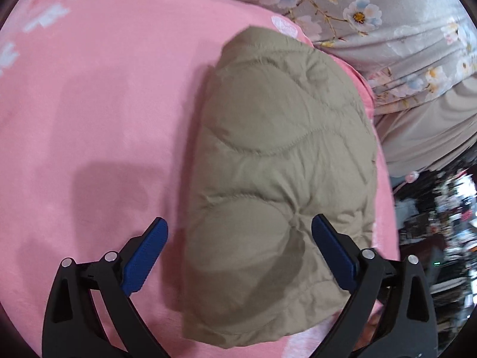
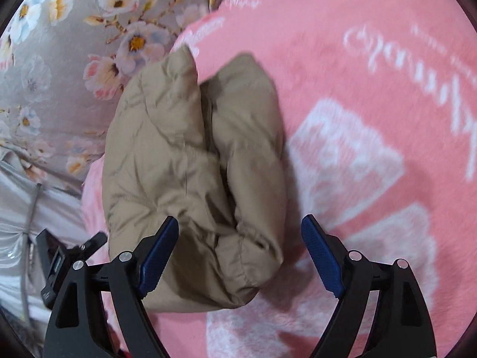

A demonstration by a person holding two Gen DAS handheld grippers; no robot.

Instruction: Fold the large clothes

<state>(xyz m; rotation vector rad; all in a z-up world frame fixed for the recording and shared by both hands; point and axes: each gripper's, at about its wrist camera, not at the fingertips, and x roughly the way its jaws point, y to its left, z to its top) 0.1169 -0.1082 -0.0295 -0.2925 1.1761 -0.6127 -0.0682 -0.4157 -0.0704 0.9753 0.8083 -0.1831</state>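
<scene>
A pink blanket point(image 1: 104, 119) with white lettering and block patterns covers the bed. A folded tan quilted jacket point(image 1: 277, 161) lies directly on it, near the edge where a grey floral sheet point(image 1: 402, 35) lies bunched beside the blanket.

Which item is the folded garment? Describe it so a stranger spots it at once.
Find the pink blanket with white print. Near its edge, beside the grey floral bedding, lies the folded khaki puffer jacket: the only plain tan, quilted bundle there.

Appearing to be a home bedroom: pink fleece blanket point(image 1: 98, 113) spreading over a bed, flowered grey bedding point(image 1: 396, 29) bunching alongside, cluttered shelves point(image 1: 441, 226) showing beyond.
</scene>
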